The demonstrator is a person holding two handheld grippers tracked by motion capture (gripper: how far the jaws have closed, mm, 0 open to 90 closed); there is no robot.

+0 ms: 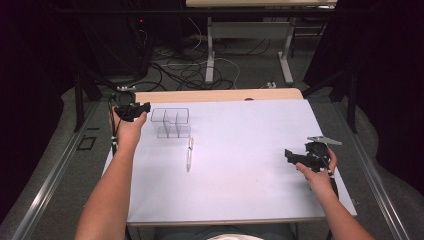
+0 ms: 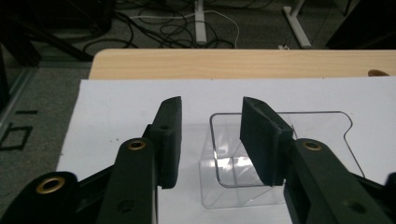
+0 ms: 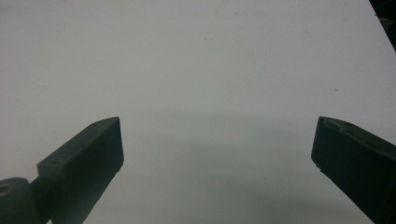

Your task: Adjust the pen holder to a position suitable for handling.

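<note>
**Left gripper at the clear organizer's near corner, right gripper parked wide**

At the far left of the white sheet, the left gripper point(image 1: 141, 108) is held level in the person's left hand point(image 1: 127, 131), its tips just beside the clear plastic organizer point(image 1: 172, 123). From the left gripper view, the two black jaws stand partly apart. One pad point(image 2: 262, 138) lies over the organizer's point(image 2: 285, 154) near-left compartment, the other pad point(image 2: 167, 140) outside its wall, over bare paper. The wall's corner falls in the gap between them, but neither pad can be seen pressing on the plastic, so the jaws are unclenched and grasp nothing.

The right gripper point(image 1: 290, 157) sits near the right edge of the sheet in the person's right hand point(image 1: 320, 167), well apart from the organizer, with the grey plate on top of it. The right gripper view has its jaws spread wide, with plain white paper point(image 3: 210, 70) between them; it is released and holds nothing.

Outward from the left gripper, the organizer stands upright on the sheet near its far-left corner, divided into several compartments. Just in front of it, nearer the person, a pen point(image 1: 189, 155) lies flat on the paper, roughly lengthwise toward the person, apart from the organizer and from both grippers.

The white sheet covers most of a wooden table point(image 1: 220, 95), whose bare strip shows along the far edge. Beyond it, cables point(image 1: 185, 75) sprawl across the floor.
</note>
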